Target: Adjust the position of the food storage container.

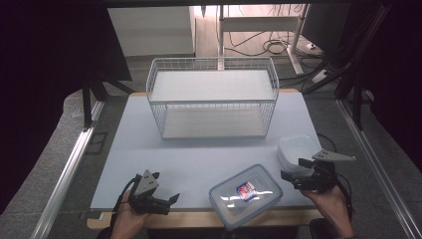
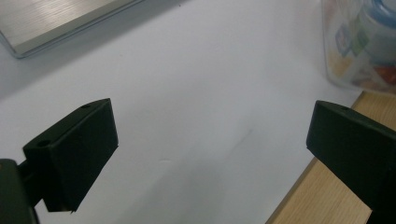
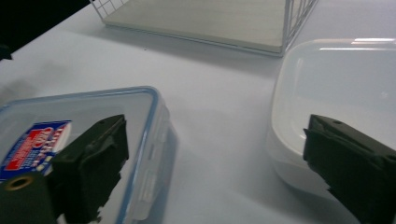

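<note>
A clear lidded box with a blue rim [image 1: 246,195] and a red-and-blue label lies at the table's front edge, and in the right gripper view the blue-rimmed box [image 3: 84,140] sits at the left. A white plastic container [image 1: 297,149] stands right of it; this white container [image 3: 336,88] appears upper right in the right gripper view. My right gripper [image 1: 290,179] hovers open between the two, nothing in its jaws. At the front left my left gripper [image 1: 166,200] is open over bare table, its jaws pointing toward the box. A white wire two-tier rack [image 1: 213,97] stands at the back.
The pale blue tabletop [image 1: 199,159] has a wooden front edge [image 1: 199,218]. Metal rails run along both sides of the table. Cables and desk legs lie on the floor behind the rack.
</note>
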Motion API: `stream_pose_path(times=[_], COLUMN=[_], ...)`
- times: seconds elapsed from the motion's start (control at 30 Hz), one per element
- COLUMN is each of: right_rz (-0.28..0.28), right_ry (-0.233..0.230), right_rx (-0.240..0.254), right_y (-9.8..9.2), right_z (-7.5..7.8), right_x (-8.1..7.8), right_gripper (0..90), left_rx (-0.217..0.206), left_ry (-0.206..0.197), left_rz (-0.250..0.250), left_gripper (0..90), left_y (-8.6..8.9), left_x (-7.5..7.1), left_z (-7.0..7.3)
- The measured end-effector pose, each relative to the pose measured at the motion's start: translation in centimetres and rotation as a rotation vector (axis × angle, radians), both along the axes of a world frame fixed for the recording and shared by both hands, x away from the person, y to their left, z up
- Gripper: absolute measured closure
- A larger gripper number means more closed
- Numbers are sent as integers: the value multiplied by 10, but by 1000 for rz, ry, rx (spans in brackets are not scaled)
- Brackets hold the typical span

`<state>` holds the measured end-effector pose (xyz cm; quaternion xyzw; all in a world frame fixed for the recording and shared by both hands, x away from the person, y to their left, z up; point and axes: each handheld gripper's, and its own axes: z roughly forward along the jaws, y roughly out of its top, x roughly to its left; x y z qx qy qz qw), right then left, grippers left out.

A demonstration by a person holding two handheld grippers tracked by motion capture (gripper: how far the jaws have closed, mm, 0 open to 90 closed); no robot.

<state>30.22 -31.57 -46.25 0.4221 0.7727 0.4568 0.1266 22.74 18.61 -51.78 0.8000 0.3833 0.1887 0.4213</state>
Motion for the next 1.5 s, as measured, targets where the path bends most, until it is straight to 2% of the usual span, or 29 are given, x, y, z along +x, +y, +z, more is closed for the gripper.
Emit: stream_pose_path(times=[0.07,0.13,0.23,0.33,0.43,0.47,0.6,0.67,0.7,0.73,0.83,0.93,1.0,1.07,1.1,1.13,1.17,1.2,1.23,1.33,1.37,1.43,1.5], right_rz=[-1,10,6,5,5,14,16,20,20,29,30,51,76,84,95,115,115,120,137,145,145,146,152], right_ry=[-8,-13,-39,-52,-55,-53,-34,-40,-40,-59,-74,-49,-24,-16,-11,6,6,13,21,35,35,46,61], right_rx=[0,17,-5,-15,-30,-39,-53,-74,-74,-95,-109,-118,-135,-140,-145,-163,-163,-173,-188,-216,-216,-239,-240], right_y=[0,-1,-1,-1,-1,-1,0,1,1,1,1,0,1,2,4,8,8,10,13,15,15,14,14], right_z=[0,1,3,3,2,1,-3,-3,-3,-1,0,-1,-3,-3,-4,-6,-6,-7,-9,-12,-12,-15,-17], right_x=[0,-1,-3,-4,-4,-3,-3,-3,-3,-4,-6,-6,-7,-8,-9,-12,-12,-14,-19,-27,-27,-31,-35], right_gripper=[140,197,269,313,334,352,388,455,455,536,603,723,819,842,861,887,887,892,894,895,895,895,895], left_rx=[-4,-13,-54,-11,-17,-36,-38,-36,-36,-50,-55,-60,-65,-64,-71,-90,-90,-92,-88,-80,-79,-72,-63], left_ry=[-1,26,98,83,83,103,105,82,82,74,71,66,70,72,74,82,82,90,97,106,109,117,125], left_rz=[14,30,-8,-16,-31,-35,-28,-18,-18,-16,-15,-20,-34,-34,-36,-56,-56,-63,-82,-107,-122,-151,-175], left_gripper=[23,27,28,26,17,26,52,66,71,75,88,121,179,262,262,371,421,421,514,690,690,786,856], left_y=[0,0,-1,-6,-7,-7,-6,-6,-6,-5,-4,-3,-6,-7,-8,-10,-10,-12,-17,-22,-25,-31,-36], left_x=[-1,-1,2,1,0,0,0,-1,-1,-1,-2,-2,-4,-4,-5,-7,-7,-8,-10,-11,-12,-13,-15], left_z=[1,3,-2,-2,-1,0,0,2,2,3,4,4,5,6,6,7,7,8,9,9,9,9,9])
